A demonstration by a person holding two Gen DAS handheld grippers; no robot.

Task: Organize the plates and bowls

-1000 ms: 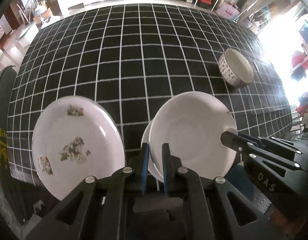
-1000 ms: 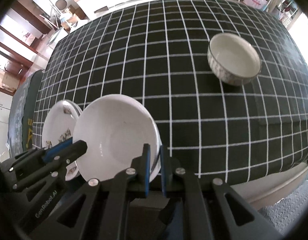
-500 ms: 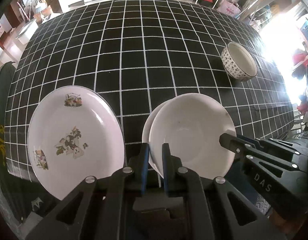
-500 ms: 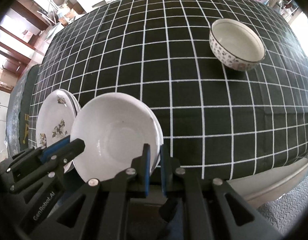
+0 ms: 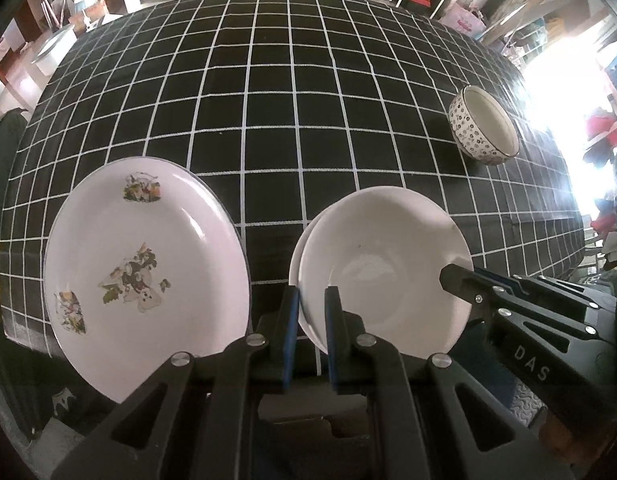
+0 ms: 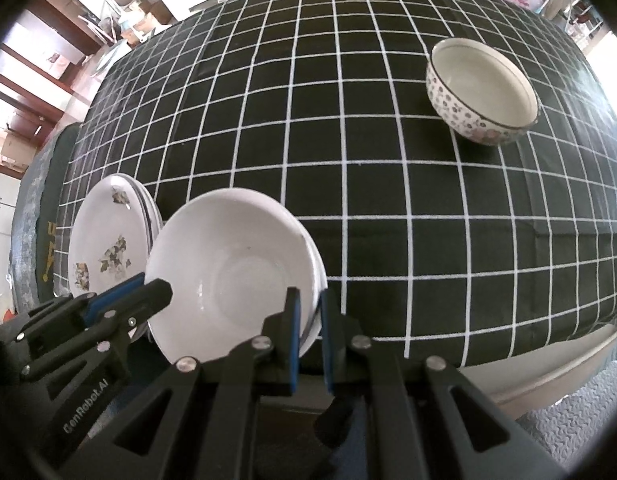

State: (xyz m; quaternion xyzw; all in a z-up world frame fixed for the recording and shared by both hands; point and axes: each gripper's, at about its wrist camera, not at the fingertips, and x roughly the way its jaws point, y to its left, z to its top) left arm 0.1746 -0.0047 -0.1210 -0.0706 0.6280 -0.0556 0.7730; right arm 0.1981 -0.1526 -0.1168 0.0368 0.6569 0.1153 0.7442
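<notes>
Left gripper point(image 5: 311, 334) and right gripper point(image 6: 307, 334): jaws clamped on opposite rims of stacked white plates point(image 5: 382, 270), held over near table point(image 5: 268, 100) edge. Flowered plate point(image 5: 144, 268) just beside, left. Patterned bowl point(image 6: 482, 92) well apart, far right.

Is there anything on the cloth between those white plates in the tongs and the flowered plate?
Nothing visible: only bare checked cloth separates the white plates from the flowered plate. The patterned bowl sits far off.

Flowered plate point(image 5: 144, 264) left of bowls point(image 5: 384, 272)
</notes>
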